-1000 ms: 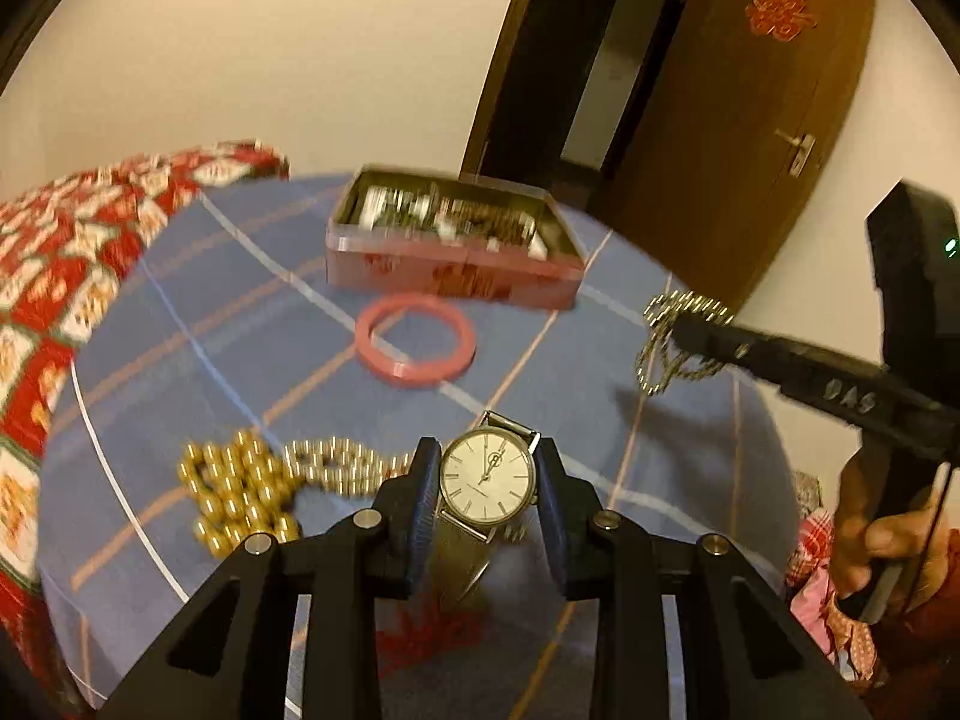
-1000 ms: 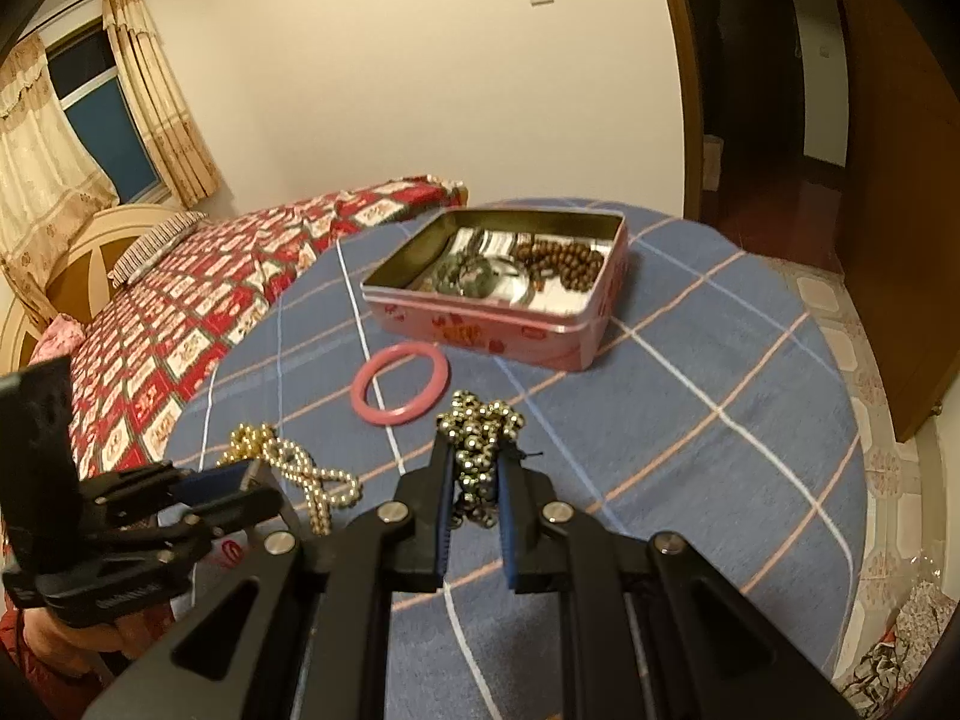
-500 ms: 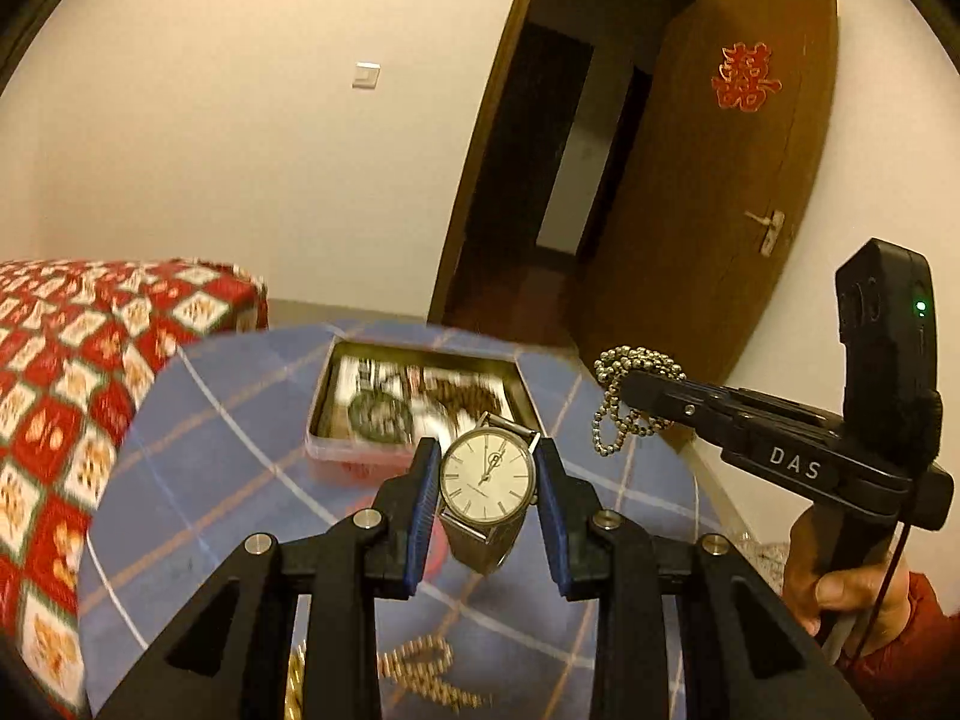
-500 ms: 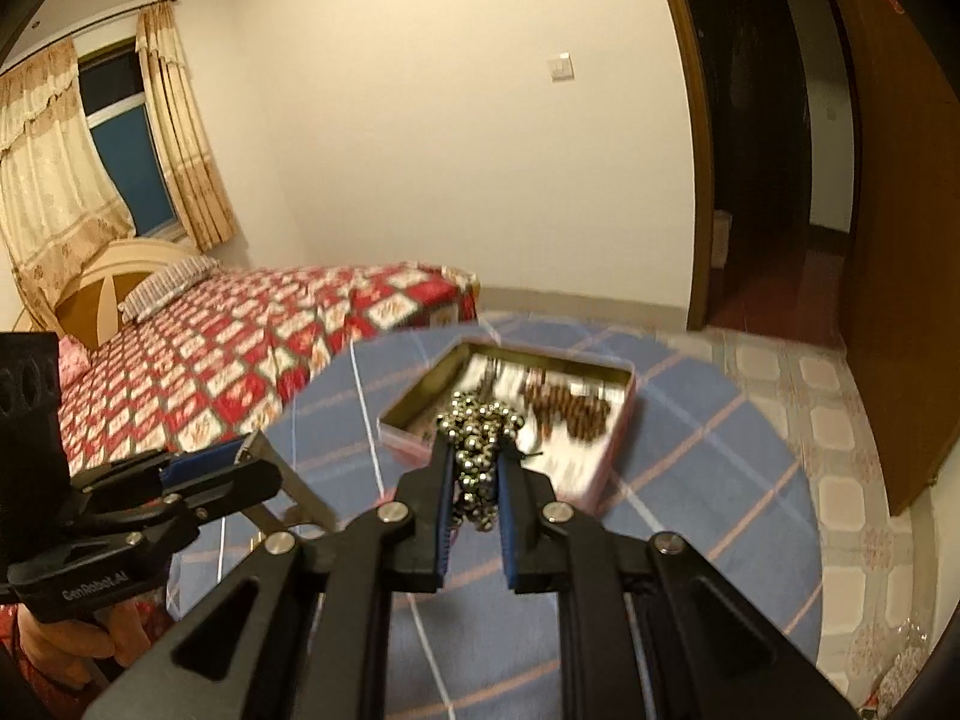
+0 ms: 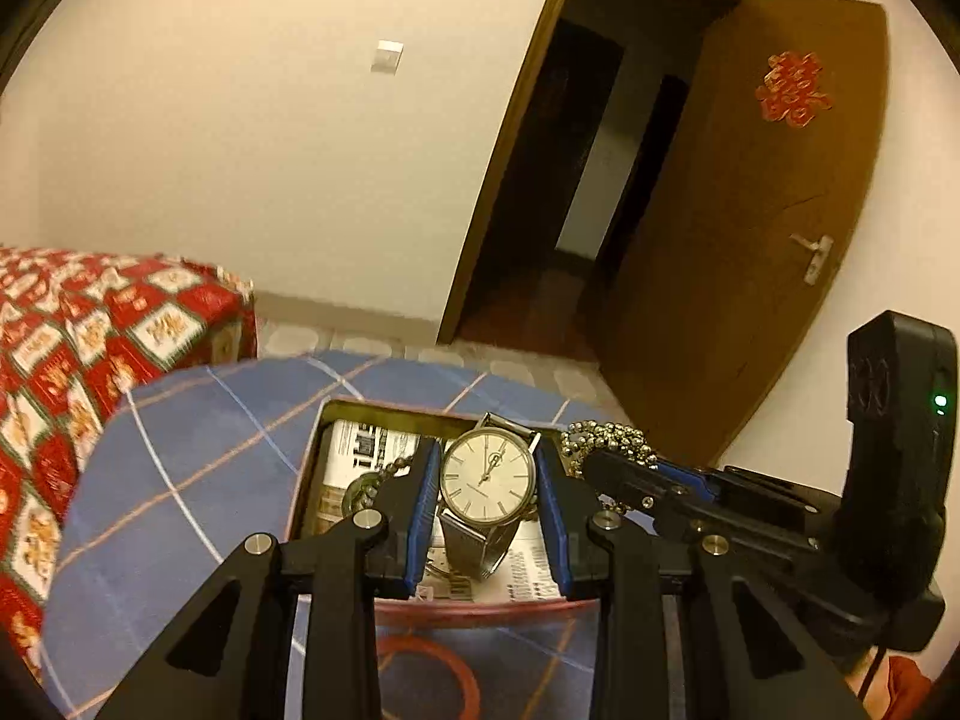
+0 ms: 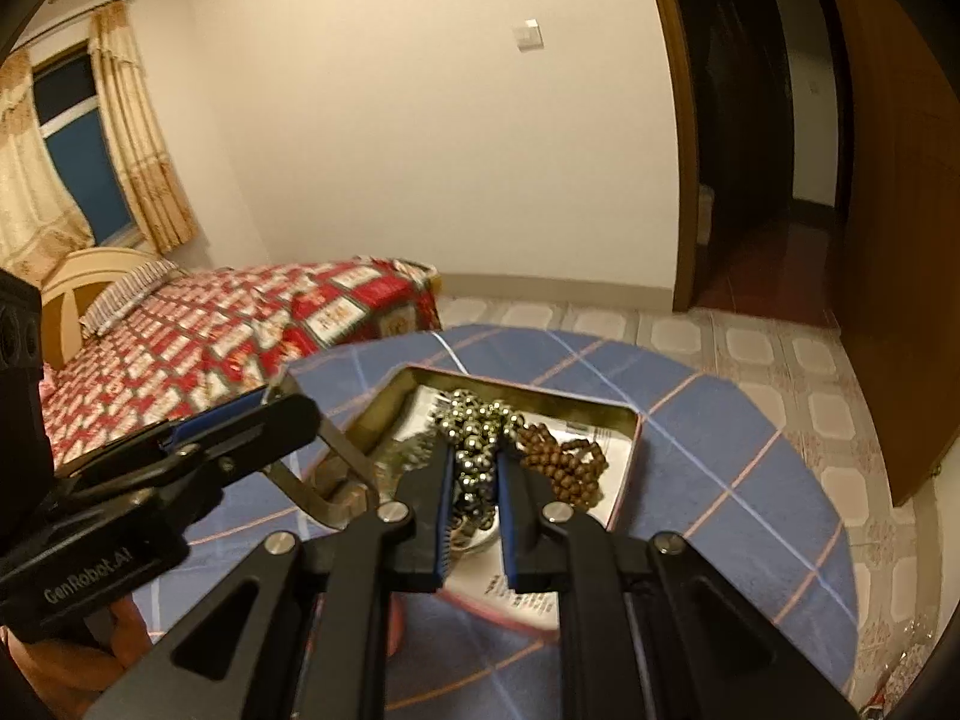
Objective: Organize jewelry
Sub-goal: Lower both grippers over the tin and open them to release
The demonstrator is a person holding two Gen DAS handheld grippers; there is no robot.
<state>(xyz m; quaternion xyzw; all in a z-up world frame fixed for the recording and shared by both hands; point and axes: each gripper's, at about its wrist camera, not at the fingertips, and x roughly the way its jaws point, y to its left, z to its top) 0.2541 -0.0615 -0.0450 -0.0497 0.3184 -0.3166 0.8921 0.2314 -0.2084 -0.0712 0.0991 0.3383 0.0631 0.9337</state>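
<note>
My left gripper [image 5: 487, 480] is shut on a white-faced wristwatch [image 5: 489, 473] with a metal mesh strap and holds it above the open pink tin box [image 5: 480, 605]. My right gripper [image 6: 474, 468] is shut on a silver bead chain [image 6: 475, 432] and holds it over the same tin box [image 6: 624, 480]. The chain also shows in the left wrist view [image 5: 603, 441] at the tip of the right gripper. Brown wooden beads [image 6: 561, 462] and printed paper lie in the box. The watch strap [image 6: 312, 480] hangs from the left gripper in the right wrist view.
A pink bangle [image 5: 429, 675] lies on the blue checked tablecloth [image 5: 180, 480] just in front of the box. A bed with a red patterned cover [image 6: 228, 324] stands to the left. An open brown door [image 5: 750, 210] is behind the round table.
Both grippers have moved forward with their loads and are now over the tin box. The gold bead necklace has dropped out of view.
</note>
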